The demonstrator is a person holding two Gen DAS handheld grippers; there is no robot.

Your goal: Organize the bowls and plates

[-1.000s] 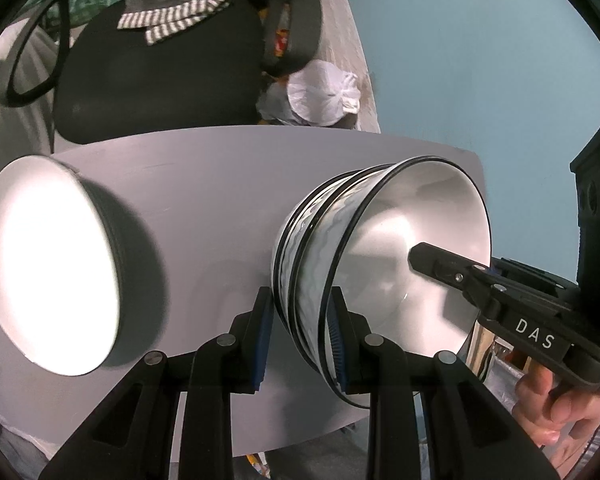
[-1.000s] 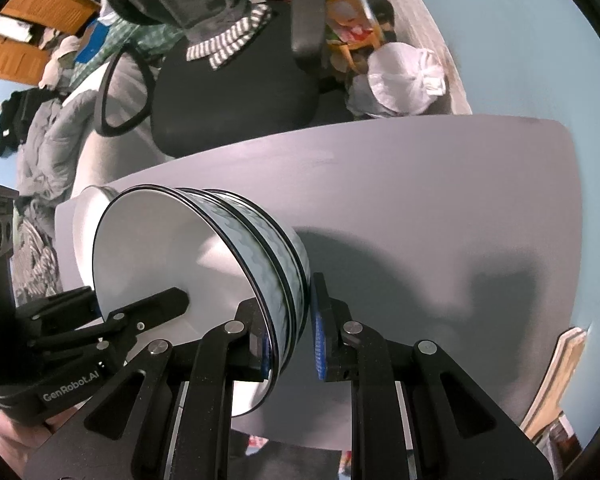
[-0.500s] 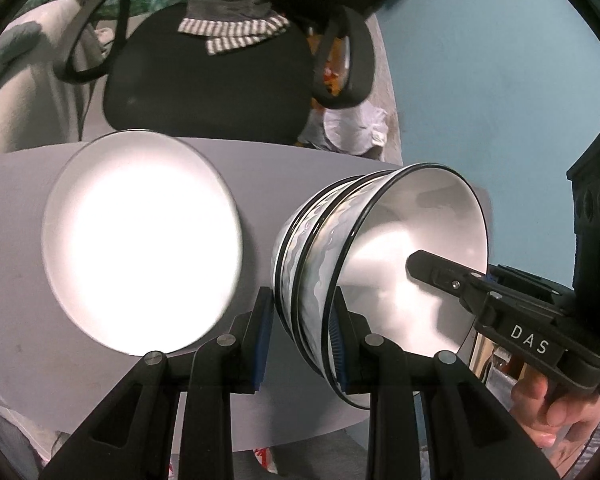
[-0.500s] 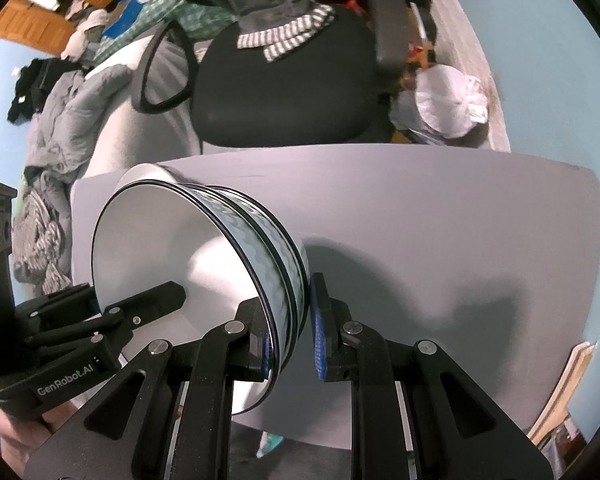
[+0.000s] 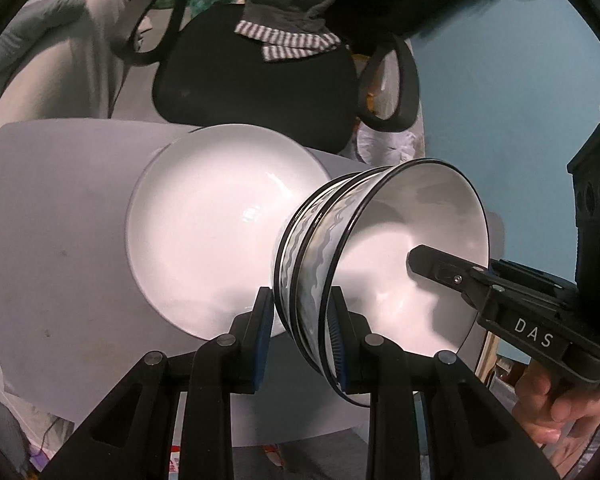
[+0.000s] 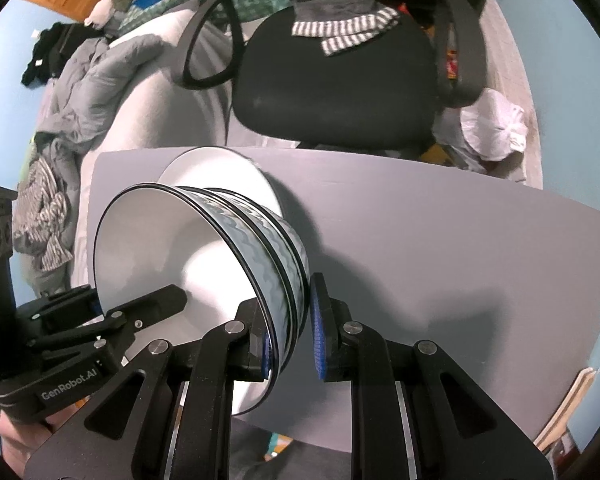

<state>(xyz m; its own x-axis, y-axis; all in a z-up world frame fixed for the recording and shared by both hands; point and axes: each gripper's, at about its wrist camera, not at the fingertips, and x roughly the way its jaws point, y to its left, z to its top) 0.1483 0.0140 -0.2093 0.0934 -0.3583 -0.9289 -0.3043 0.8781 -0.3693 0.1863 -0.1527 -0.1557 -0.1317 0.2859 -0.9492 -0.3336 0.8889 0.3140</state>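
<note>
Bowls were the business of this moment, and everything rested on or hung over the grey bench, which filled the ground ahead of both sets of jaws. On it, beyond and to the left of the left jaws, lay a wide white plate, apparently the spot the carried load was meant for. Above its near edge hung the stack of nested bowls, black-rimmed with a blue wave band, seemingly three, though the rims crowded too closely to count surely.

Two holds shared that stack, most likely because one pinch on a single rim would have let it tip. The left gripper was closed across the stack's rims at the side nearest it, one finger inside the top bowl and one outside. The right gripper clamped the opposite side in the same way, its blue pads pressed to the outer wall. Gripping opposite rims kept the bowls level and left the base free to settle onto the plate.
</note>
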